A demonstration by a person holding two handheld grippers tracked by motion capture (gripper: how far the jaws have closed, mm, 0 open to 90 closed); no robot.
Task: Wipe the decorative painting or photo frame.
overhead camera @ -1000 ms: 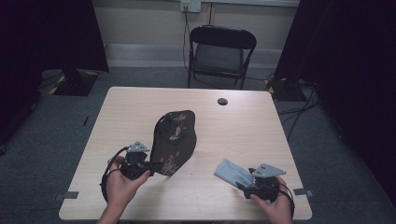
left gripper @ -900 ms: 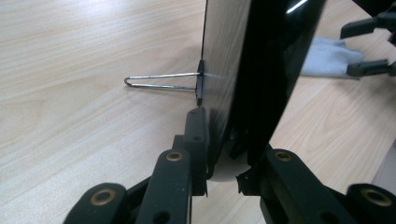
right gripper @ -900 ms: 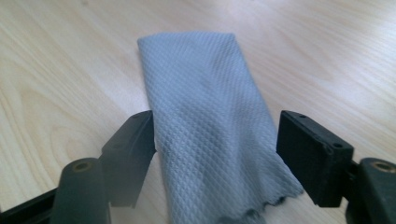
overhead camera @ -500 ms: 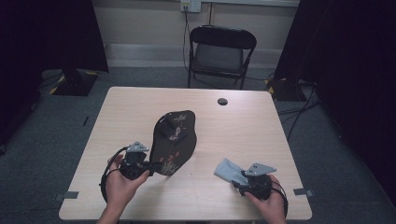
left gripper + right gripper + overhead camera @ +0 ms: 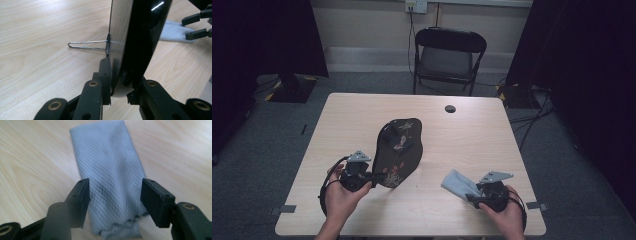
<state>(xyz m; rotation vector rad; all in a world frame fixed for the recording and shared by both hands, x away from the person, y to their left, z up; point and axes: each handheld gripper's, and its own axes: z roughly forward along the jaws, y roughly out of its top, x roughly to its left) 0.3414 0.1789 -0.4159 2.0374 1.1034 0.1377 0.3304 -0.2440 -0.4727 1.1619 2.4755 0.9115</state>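
A black oval plaque (image 5: 398, 150) with a flower pattern stands tilted on the table, propped by a wire stand (image 5: 85, 45) at its back. My left gripper (image 5: 371, 179) is shut on its lower edge, and the glossy black panel (image 5: 140, 37) rises between the jaws (image 5: 120, 85). At the front right lies a folded grey cloth (image 5: 457, 181). My right gripper (image 5: 472, 192) straddles the cloth's near end. The cloth (image 5: 112, 170) lies flat between the open jaws (image 5: 115, 195), which closed in and have just been opening slightly. That gripper (image 5: 195, 25) also shows in the left gripper view.
The wooden table (image 5: 472, 135) carries a small black disc (image 5: 450, 108) near its far edge. A black folding chair (image 5: 447, 55) stands beyond the table. Dark curtains hang at both sides.
The right hand has shifted slightly at the cloth's near end. The left hand and the plaque have stayed where they were.
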